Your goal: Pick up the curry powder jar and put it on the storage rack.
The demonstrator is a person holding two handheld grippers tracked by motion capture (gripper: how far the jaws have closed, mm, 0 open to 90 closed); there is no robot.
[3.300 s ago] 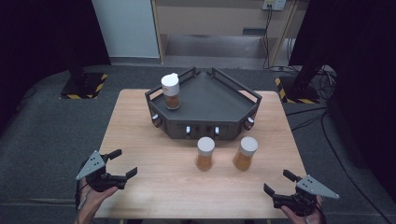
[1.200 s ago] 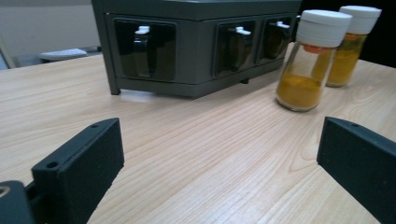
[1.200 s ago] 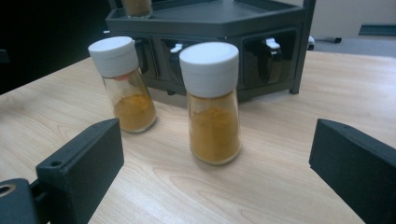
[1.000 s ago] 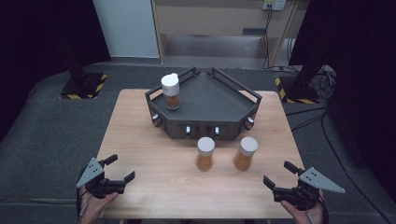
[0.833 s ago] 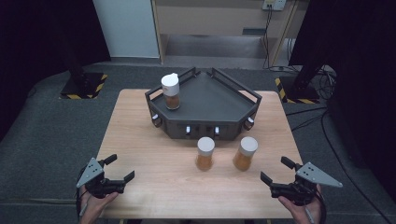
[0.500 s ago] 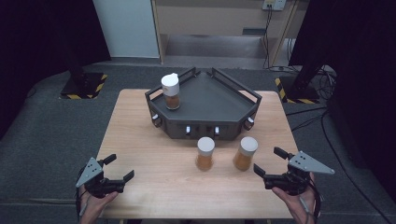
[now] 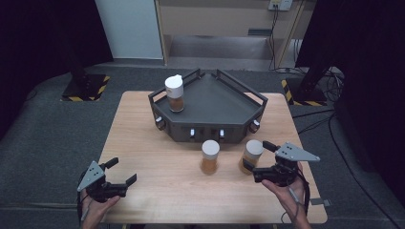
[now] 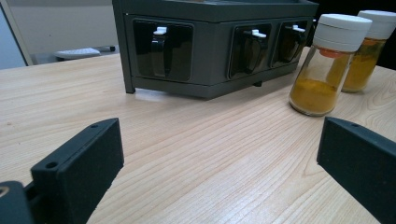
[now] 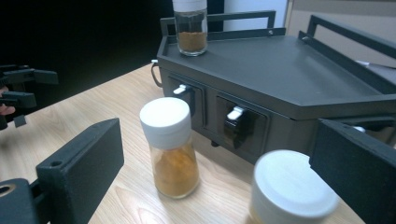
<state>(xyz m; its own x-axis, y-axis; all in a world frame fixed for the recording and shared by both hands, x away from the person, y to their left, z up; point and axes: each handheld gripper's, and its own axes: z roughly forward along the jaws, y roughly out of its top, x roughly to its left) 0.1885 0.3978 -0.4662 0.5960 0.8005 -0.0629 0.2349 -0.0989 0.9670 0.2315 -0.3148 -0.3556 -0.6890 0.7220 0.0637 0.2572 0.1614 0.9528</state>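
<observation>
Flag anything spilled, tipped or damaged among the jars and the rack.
Nothing stands out. The two spice jars on the table and the jar on the rack stand upright and capped, with no powder spilled; the grey rack looks intact.

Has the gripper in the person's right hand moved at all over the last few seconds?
Yes. The right gripper has come up from the table's near right corner, forward and inward, and its open jaws now sit beside the right-hand jar.

The wooden table point(image 7: 157, 143) bears a dark rack point(image 7: 210, 107) and two jars point(image 7: 210, 156).
</observation>
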